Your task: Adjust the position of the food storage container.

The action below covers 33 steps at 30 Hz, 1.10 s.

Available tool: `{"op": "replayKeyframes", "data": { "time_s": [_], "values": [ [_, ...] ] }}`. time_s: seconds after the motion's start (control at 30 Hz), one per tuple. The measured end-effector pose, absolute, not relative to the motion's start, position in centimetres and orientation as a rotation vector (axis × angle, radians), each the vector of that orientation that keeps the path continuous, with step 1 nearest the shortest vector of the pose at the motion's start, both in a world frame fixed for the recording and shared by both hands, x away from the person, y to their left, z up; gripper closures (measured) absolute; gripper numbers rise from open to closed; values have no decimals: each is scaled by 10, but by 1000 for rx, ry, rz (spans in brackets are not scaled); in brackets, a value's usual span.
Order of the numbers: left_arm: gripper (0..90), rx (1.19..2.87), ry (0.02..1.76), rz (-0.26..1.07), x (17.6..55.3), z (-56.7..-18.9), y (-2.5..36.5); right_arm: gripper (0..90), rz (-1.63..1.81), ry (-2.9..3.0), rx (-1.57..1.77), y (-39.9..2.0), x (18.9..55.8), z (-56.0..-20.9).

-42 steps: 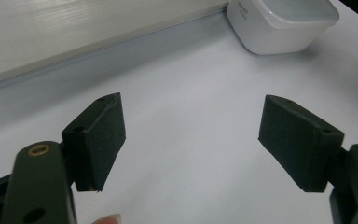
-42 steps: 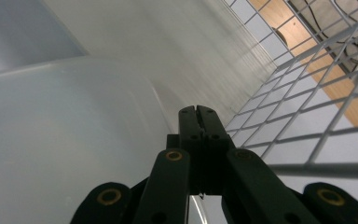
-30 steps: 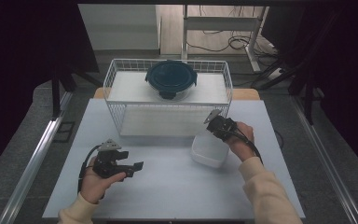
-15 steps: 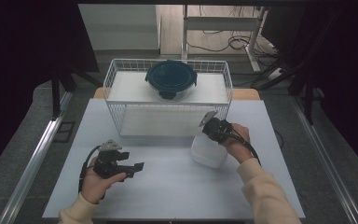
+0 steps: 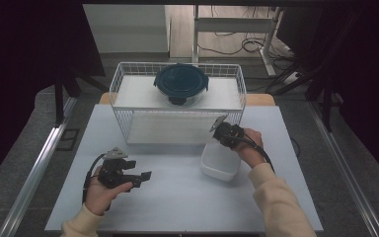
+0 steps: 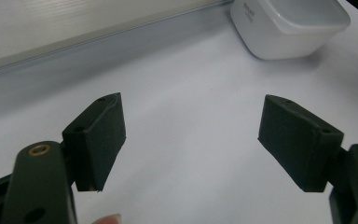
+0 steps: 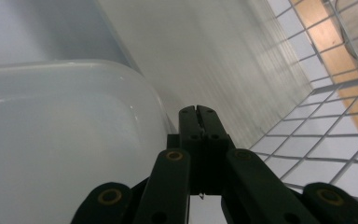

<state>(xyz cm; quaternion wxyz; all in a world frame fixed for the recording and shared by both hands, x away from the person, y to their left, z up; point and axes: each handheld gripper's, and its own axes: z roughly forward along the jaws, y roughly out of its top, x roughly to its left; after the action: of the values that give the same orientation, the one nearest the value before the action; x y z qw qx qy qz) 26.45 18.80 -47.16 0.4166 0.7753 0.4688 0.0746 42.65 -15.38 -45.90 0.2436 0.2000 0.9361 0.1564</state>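
Right tool (image 5: 220,129) clamped shut w/ nothing between, angled over white tub (image 5: 219,161); left tool (image 5: 140,178) wide, level above table (image 5: 177,197).

Looked down and forward from above the near side of the table (image 5: 177,197), taking in the wire basket (image 5: 128,94) at the far edge. Rode low on the left gripper (image 6: 191,140), close over the tabletop, facing the white container (image 6: 289,28). Sat on the right gripper (image 7: 196,112), hard against that container (image 7: 51,140) and the basket mesh (image 7: 317,116); both also seen from above.
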Motion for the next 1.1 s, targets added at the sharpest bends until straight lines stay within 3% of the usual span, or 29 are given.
{"op": "replayKeyframes", "data": {
  "time_s": [0.67, 0.9, 1.1],
  "values": [
    [225, 1951, 1172, 180, 264, -472, 185, 894, 531, 2696, 372, -124, 373, -458],
    [225, 1945, 1170, 184, 263, -471, 187, 893, 712, 2625, 507, -149, 360, -433],
    [226, 1936, 1182, 177, 263, -472, 187, 893, 869, 2605, 618, -184, 319, -417]
  ]
}}
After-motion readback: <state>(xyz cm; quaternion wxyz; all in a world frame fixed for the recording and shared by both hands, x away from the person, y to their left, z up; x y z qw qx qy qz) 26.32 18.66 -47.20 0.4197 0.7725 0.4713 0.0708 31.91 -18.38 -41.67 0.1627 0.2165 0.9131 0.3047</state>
